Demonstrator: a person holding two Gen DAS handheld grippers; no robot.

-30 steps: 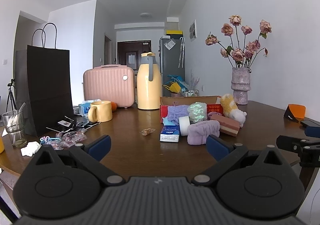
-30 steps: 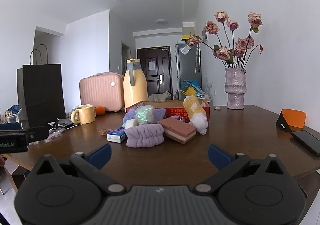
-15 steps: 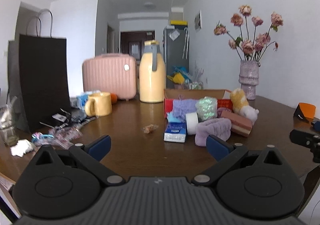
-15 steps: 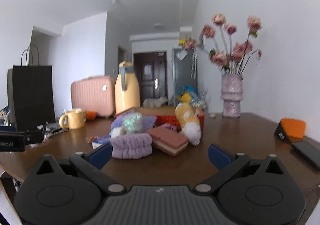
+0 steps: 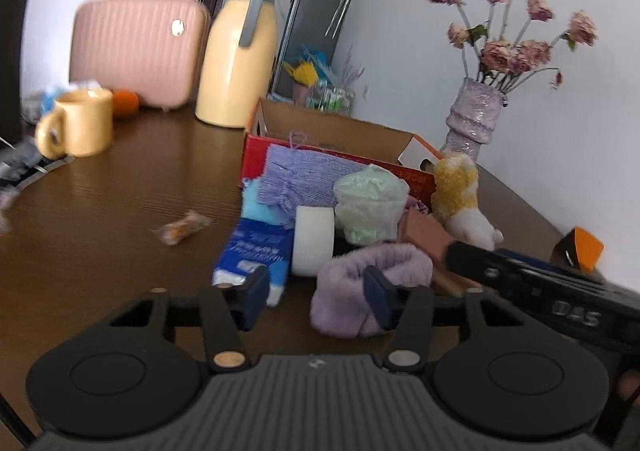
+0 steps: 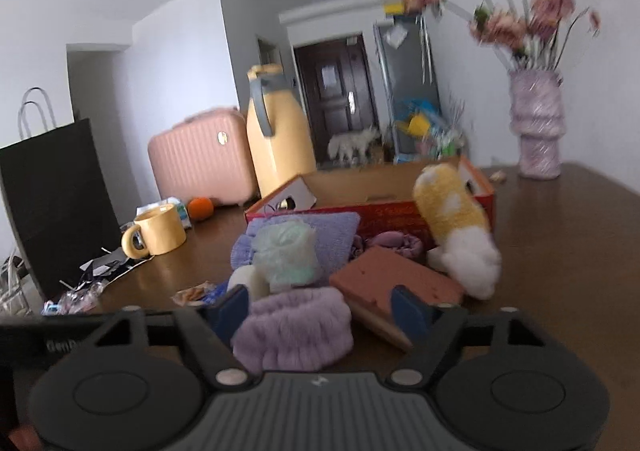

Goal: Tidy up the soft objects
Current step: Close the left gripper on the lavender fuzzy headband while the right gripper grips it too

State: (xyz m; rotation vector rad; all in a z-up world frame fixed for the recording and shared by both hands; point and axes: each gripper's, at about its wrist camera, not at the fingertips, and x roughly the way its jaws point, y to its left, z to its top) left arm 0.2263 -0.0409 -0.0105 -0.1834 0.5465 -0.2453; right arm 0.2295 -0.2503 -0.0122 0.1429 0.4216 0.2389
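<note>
Left wrist: our left gripper closing, nothing gripped; we may knock the tape roll.
Right wrist: our right gripper closing around the purple headband, ungripped; could snag the sponge.

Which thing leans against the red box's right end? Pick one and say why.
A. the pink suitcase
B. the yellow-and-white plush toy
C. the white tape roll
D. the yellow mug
B: the yellow-and-white plush toy rests tilted against the right end of the red box.

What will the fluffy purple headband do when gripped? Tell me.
The fluffy purple headband looks plush, so it will probably squash between the fingers. It lies as a slumped loop, so it likely droops when lifted. It seems light and unlikely to roll.
</note>
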